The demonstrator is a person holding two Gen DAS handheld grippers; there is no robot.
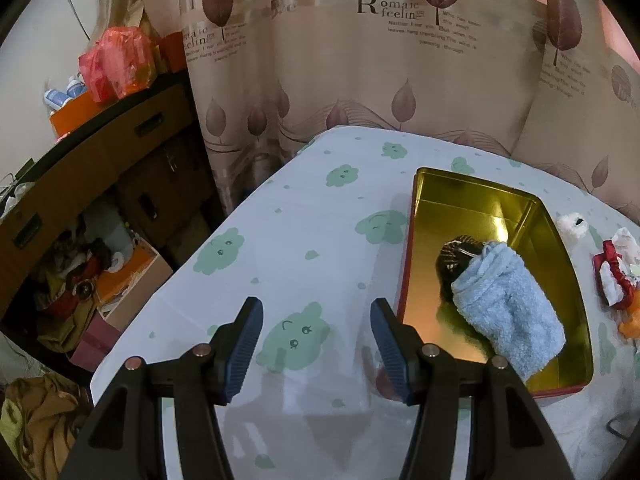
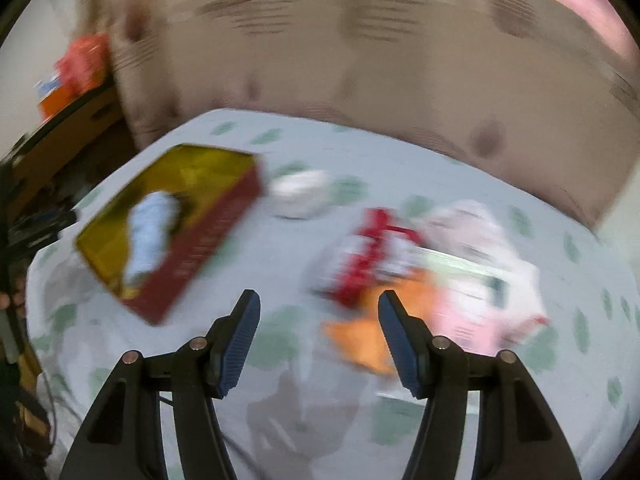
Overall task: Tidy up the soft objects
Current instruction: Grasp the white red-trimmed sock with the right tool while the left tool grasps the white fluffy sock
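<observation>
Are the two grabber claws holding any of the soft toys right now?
No. The left gripper and the right gripper are both open with nothing between their fingers. The blue towel lies in the tin.

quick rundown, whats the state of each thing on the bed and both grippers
left gripper: open, empty, over bare sheet
right gripper: open, empty, view blurred
tin box: lidless, on the sheet
blue towel: rolled, lying in the tin box
dark object: in the tin box, partly under the towel
white plush: outside the box, beside it
red and white item: outside, on the sheet
</observation>
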